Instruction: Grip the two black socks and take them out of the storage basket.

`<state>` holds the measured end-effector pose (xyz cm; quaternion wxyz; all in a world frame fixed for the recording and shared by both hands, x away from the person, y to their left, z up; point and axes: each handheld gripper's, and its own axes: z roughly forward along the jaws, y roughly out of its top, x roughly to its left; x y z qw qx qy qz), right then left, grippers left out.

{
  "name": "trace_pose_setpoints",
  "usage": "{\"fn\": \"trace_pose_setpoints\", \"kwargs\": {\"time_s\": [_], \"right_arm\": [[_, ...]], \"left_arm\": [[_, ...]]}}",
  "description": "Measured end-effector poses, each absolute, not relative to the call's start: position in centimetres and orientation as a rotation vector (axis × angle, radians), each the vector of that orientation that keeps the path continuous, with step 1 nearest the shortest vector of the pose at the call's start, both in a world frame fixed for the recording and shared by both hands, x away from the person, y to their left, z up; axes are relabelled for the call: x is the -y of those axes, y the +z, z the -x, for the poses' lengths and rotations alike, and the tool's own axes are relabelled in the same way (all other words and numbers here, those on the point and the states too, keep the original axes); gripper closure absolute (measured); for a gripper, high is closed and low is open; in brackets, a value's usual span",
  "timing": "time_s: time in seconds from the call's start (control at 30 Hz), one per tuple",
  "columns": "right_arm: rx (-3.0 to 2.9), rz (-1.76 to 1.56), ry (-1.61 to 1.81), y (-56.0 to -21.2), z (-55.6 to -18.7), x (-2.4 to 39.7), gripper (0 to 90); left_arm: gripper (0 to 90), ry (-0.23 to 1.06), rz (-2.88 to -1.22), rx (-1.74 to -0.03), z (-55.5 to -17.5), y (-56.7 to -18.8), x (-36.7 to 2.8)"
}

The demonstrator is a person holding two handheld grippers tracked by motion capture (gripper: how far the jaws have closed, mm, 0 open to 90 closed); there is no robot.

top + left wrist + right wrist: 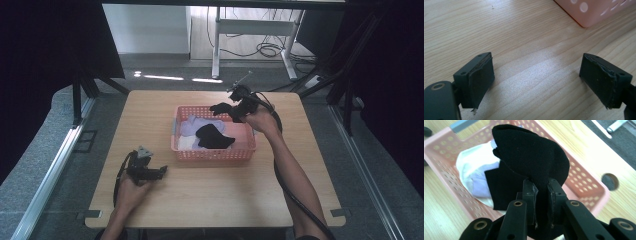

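Overhead and both close claw views share the basket (214, 150).

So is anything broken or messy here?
A little. The left gripper has frayed, peeling rubber on its fingers. The clothes in the pink basket lie in a loose heap; otherwise nothing has spilled.

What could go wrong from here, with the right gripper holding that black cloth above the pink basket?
The right gripper pinches the black cloth only at one edge, so it may slip out and fall back into the pink basket. The hanging cloth could also snag the other black piece lying in the basket and drag it along.
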<state>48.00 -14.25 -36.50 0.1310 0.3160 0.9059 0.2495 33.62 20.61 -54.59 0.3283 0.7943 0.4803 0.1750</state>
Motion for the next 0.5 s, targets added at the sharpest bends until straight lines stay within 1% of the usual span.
{"fn": "trace_pose_setpoints", "kwargs": {"time_s": [0.17, 0.5], "right_arm": [[-2.609, -0.949, 0.727, -36.2, -47.8, 15.8, 78.7], [-2.543, -1.044, 0.715, -35.9, -47.1, 20.3, 78.5]], "left_arm": [[12.2, 0.458, -2.079, -1.257, -33.6, -54.6, -20.6], [12.2, 0.459, -2.08, -1.257, -33.6, -54.6, -20.6]]}}
